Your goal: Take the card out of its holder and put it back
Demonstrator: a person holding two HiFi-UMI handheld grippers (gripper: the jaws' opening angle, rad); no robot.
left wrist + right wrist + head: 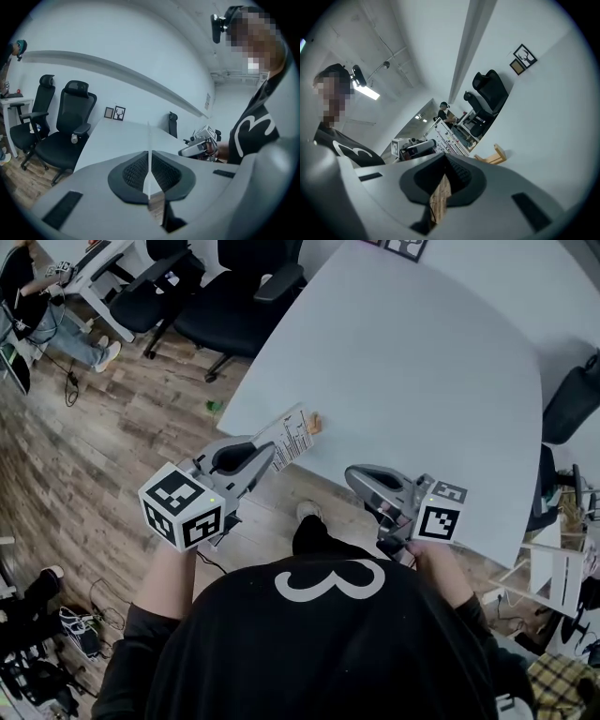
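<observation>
Over the near edge of the counter is the white card, w/ its far end just beside the small wood holder. Can't tell if card & holder touch. The holder sits on the counter right at that edge. The left hand-held gripper is closed tight on the card's near end. In the left gripper view the card shows edge-on btwn its jaws. The right hand-held gripper is off to the right by the same edge, apart from the card. Its jaws are closed w/ nothing in them. Black chairs stand on the wood floor by the counter's far left side.
</observation>
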